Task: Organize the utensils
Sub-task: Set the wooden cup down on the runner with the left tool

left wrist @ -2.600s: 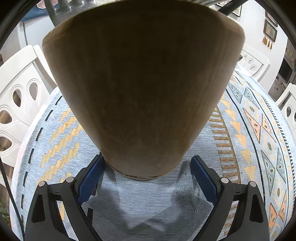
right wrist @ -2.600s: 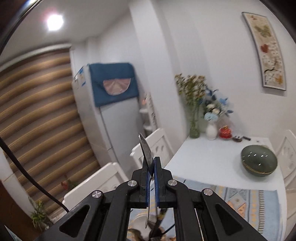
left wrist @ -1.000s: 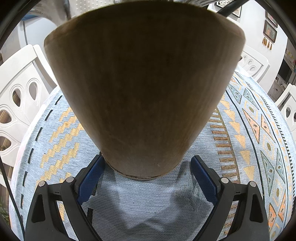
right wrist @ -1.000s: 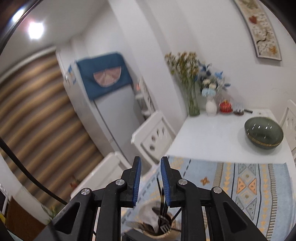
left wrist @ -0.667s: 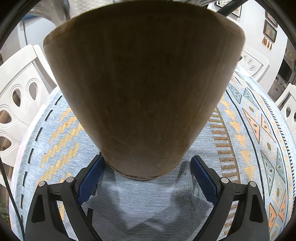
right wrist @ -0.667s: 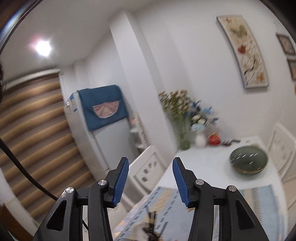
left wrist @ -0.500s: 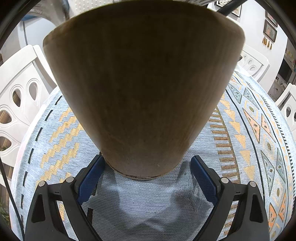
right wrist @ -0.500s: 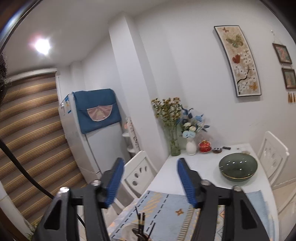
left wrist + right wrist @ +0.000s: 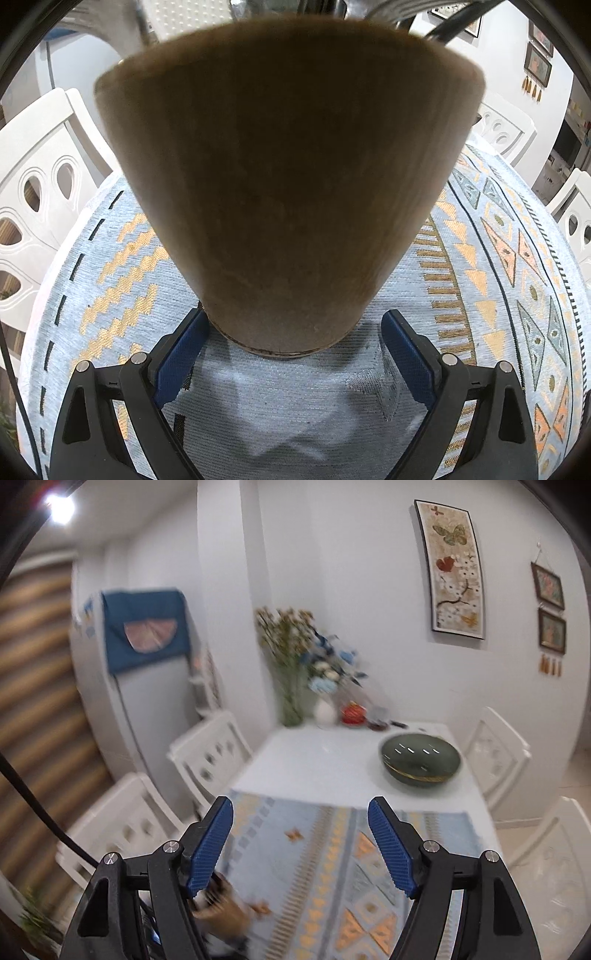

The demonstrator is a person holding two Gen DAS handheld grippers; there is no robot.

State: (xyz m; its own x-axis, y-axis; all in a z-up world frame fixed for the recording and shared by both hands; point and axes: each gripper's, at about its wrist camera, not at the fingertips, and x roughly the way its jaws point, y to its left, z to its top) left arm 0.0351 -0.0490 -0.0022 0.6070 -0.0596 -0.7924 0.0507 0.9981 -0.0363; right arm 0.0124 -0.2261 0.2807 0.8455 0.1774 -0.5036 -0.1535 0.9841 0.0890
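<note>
The left tool point(image 9: 291, 343) is sitting low with its blue-padded fingers point(image 9: 177, 354) spread wide, nothing clamped between them. The right tool point(image 9: 301, 845) is hanging high, angled downward, its ribbed blue pads point(image 9: 389, 849) parted wide and gripping nothing.

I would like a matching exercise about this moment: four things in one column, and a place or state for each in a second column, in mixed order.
Things:
1. wooden holder
2. right gripper
3. green bowl
4. flower vase

Places or states:
A. at the far end of the white table, near the wall
B. between the left gripper's open fingers
C. open and empty
D. on bare white tabletop, beyond the patterned cloth

Pairs: 1-B, 2-C, 3-D, 4-A
</note>
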